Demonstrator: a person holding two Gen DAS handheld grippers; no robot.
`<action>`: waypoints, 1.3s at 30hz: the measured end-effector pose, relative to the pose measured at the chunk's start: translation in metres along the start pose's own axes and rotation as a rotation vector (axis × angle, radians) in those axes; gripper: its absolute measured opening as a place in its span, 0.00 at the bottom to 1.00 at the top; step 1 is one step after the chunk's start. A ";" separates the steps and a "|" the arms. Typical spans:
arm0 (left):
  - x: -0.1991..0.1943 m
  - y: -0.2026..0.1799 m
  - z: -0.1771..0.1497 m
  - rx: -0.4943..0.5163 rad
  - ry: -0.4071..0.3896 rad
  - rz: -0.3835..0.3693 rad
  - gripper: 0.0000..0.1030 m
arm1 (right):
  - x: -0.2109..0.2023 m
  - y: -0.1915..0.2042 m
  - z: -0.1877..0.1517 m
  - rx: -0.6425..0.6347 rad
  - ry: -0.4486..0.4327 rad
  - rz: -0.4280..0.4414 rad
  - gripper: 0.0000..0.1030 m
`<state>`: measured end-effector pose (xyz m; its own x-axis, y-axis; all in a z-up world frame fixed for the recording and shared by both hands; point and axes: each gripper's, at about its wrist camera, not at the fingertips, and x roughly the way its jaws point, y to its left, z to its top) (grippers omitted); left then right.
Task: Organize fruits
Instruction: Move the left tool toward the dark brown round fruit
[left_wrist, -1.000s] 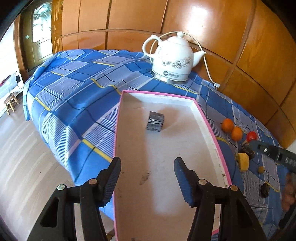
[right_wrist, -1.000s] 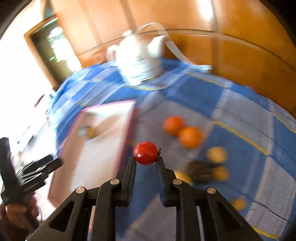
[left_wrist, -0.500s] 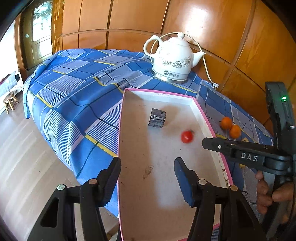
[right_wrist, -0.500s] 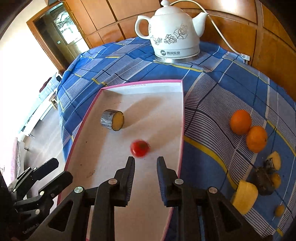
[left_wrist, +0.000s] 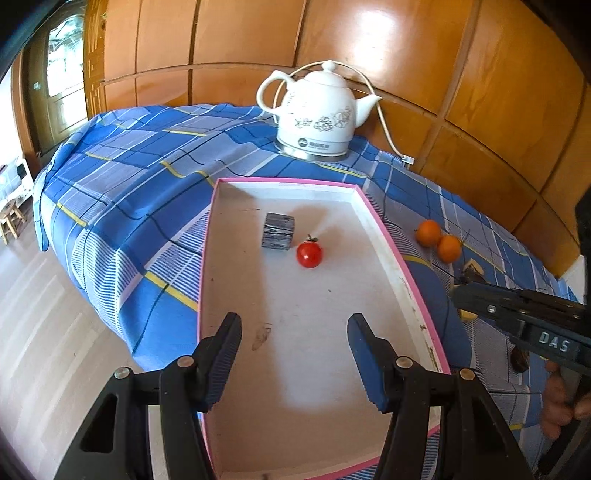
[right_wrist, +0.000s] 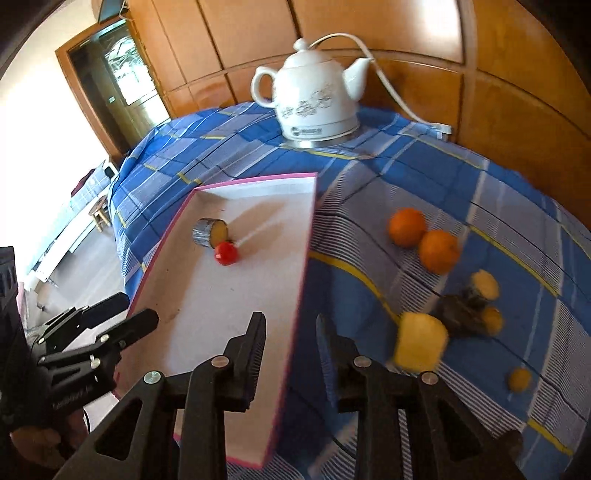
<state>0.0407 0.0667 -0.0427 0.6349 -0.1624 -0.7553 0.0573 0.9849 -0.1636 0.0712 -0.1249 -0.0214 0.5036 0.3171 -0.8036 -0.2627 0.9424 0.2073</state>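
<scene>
A pink-rimmed white tray (left_wrist: 397, 254) (right_wrist: 299, 291) lies on the blue plaid cloth. In it a red tomato (left_wrist: 309, 254) (right_wrist: 226, 253) rests beside a dark-skinned cut fruit piece (left_wrist: 279, 232) (right_wrist: 209, 232). Two oranges (left_wrist: 428, 232) (right_wrist: 406, 226) sit on the cloth right of the tray, with yellow cut pieces (right_wrist: 419, 347) and a dark piece (right_wrist: 460, 314) nearer. My left gripper (left_wrist: 294, 349) is open and empty over the tray's near end. My right gripper (right_wrist: 290, 347) is open and empty over the tray's right rim; it also shows in the left wrist view (left_wrist: 517, 314).
A white electric kettle (left_wrist: 317, 114) (right_wrist: 317, 96) with its cord stands at the back of the table against the wooden wall. The table's left edge drops to a wooden floor (left_wrist: 44, 332). A small yellow fruit (right_wrist: 519, 378) lies at the right.
My right gripper let go of the tomato into the tray, opened and drew back to the right. The tomato rolled up beside the cut piece. My left gripper stayed open.
</scene>
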 end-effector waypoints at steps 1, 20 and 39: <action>0.000 -0.002 0.000 0.008 0.001 -0.003 0.59 | -0.005 -0.006 -0.004 0.011 -0.005 -0.008 0.28; -0.001 -0.045 -0.006 0.134 0.007 -0.048 0.59 | -0.078 -0.116 -0.040 0.195 -0.060 -0.202 0.30; 0.002 -0.092 -0.014 0.266 0.050 -0.121 0.59 | -0.140 -0.225 -0.068 0.392 -0.143 -0.397 0.33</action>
<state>0.0260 -0.0256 -0.0385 0.5727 -0.2755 -0.7721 0.3341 0.9385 -0.0871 0.0034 -0.3889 0.0066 0.6146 -0.0835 -0.7844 0.2806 0.9525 0.1185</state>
